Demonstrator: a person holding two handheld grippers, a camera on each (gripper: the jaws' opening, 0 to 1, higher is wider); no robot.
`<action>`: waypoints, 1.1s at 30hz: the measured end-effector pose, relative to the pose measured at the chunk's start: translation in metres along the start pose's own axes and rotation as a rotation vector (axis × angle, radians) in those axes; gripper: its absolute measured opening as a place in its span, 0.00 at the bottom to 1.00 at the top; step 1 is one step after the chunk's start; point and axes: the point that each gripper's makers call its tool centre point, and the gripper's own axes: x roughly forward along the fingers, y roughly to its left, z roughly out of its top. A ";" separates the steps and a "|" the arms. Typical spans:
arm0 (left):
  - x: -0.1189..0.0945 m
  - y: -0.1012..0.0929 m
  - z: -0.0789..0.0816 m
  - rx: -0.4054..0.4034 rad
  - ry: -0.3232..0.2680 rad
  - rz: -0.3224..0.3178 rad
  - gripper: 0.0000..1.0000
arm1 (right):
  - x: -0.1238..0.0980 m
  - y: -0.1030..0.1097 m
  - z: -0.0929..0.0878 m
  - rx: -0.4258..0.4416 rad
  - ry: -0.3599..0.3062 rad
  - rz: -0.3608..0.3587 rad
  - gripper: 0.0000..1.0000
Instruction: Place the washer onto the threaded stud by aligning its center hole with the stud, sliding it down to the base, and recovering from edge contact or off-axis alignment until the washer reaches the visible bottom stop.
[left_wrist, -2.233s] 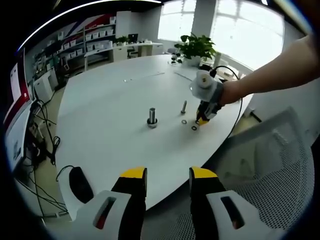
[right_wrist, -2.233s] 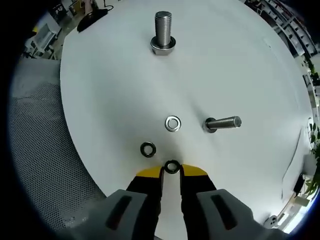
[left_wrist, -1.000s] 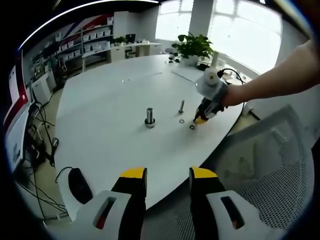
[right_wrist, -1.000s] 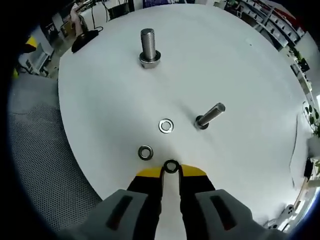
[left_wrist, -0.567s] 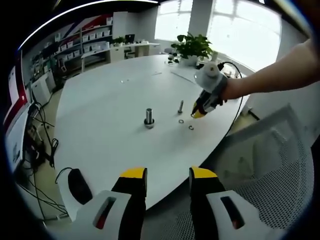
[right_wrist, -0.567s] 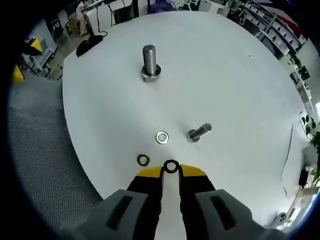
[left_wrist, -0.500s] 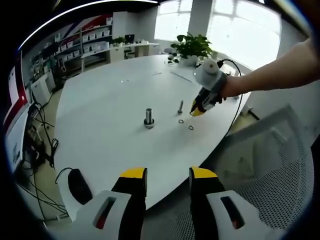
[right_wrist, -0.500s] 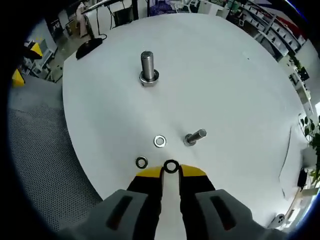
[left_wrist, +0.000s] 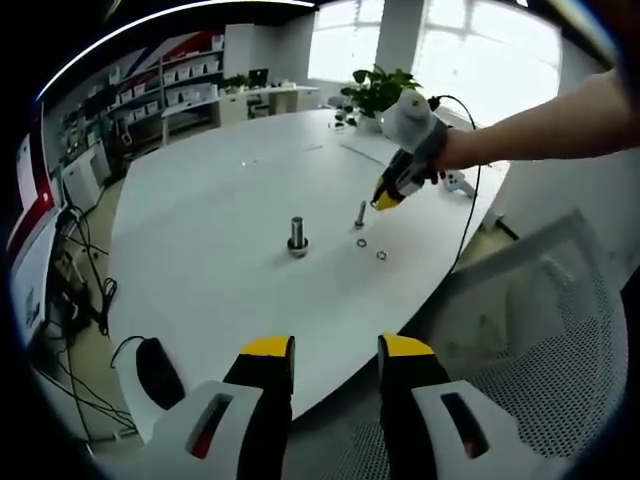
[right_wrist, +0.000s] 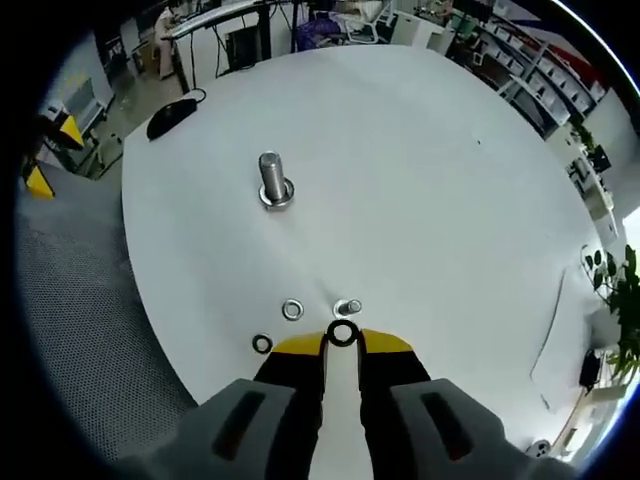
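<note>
I've lifted my right gripper (right_wrist: 342, 340) off the bench (right_wrist: 420, 180), fingers pinching the washer (right_wrist: 342, 333), now above the small threaded stud (right_wrist: 349, 307). Left gripper (left_wrist: 335, 352) idles, fingers apart. Alignment comes next.

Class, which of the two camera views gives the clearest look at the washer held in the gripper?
The right gripper view: the dark washer sits pinched at the right gripper tips, its centre hole plain to see. In the left gripper view the right gripper is far off above the table, and the washer is too small to make out.
</note>
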 end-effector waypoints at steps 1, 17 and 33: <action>0.000 0.000 0.000 -0.001 -0.002 0.001 0.31 | 0.000 0.000 0.001 0.001 -0.003 0.000 0.14; 0.000 0.001 -0.001 -0.002 0.004 0.001 0.31 | 0.009 -0.005 0.012 -0.006 -0.011 -0.002 0.14; 0.001 0.001 -0.001 -0.013 0.008 0.001 0.31 | 0.026 -0.002 0.005 -0.007 0.031 0.020 0.14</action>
